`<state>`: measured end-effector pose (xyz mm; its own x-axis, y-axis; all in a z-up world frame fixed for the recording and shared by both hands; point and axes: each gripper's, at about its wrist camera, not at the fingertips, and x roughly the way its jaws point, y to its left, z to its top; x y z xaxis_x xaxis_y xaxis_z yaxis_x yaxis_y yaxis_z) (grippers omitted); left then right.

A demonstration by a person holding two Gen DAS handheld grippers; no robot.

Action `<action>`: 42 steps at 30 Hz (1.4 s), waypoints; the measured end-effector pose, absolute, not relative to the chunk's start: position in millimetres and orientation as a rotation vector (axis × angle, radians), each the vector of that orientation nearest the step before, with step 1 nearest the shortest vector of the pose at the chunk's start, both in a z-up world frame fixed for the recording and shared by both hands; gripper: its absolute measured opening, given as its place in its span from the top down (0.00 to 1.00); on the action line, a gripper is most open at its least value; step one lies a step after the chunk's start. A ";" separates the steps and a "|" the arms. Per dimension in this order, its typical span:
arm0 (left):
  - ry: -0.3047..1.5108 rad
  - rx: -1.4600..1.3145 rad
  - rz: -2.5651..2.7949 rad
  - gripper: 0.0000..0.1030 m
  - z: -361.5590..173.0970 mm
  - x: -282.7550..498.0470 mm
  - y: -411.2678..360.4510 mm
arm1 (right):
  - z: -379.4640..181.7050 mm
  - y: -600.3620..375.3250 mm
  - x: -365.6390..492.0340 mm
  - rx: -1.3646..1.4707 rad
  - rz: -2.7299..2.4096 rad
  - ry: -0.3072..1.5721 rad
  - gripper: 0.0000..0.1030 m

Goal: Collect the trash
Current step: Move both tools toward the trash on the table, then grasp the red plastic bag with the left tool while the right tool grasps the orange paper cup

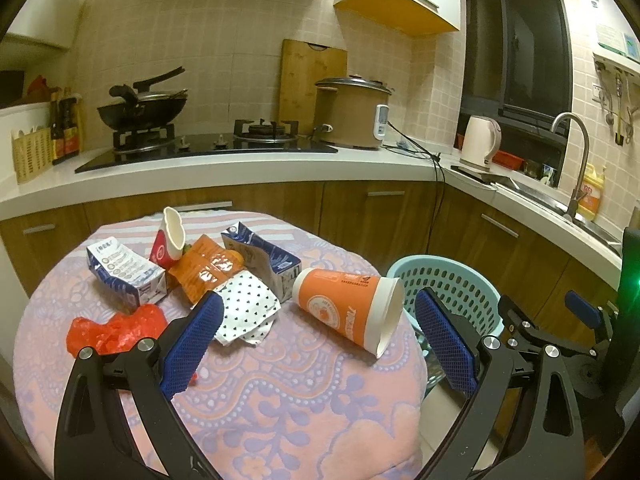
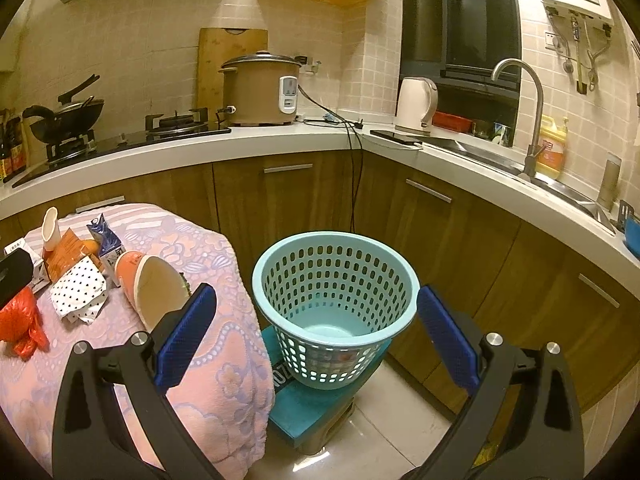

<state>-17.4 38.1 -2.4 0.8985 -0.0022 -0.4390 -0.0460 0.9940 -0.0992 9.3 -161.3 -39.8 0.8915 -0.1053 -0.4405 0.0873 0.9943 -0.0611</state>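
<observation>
Trash lies on a table with a pink patterned cloth [image 1: 280, 392]: an orange paper cup [image 1: 344, 306] on its side near the right edge, a white dotted wrapper [image 1: 244, 310], an orange snack bag [image 1: 204, 270], two blue-white cartons [image 1: 124, 270], a red-white cup [image 1: 170, 240] and a red plastic bag [image 1: 116, 330]. My left gripper [image 1: 316, 340] is open above the cloth, just short of the orange cup. A light blue basket [image 2: 334, 304] stands on a teal stool, with nothing visible in it. My right gripper [image 2: 316, 328] is open in front of the basket. The orange cup [image 2: 148, 284] lies left of it.
A kitchen counter [image 1: 248, 168] runs behind the table with a stove, wok [image 1: 142, 110], rice cooker [image 1: 352, 114], kettle [image 1: 480, 142] and sink tap [image 2: 528, 112]. Wooden cabinets stand below. The teal stool [image 2: 316, 404] rests on the tiled floor beside the table.
</observation>
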 end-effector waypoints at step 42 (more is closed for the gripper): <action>0.682 -0.302 0.086 0.09 -76.9 -7.3 231.6 | -81.8 -65.3 115.1 -0.034 0.479 0.655 0.27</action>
<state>-7.3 231.6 -76.9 0.7746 -0.0200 -0.6321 -0.1763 0.9531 -0.2462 115.1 -65.3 -81.8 0.6887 0.4175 -0.5928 -0.4383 0.8910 0.1183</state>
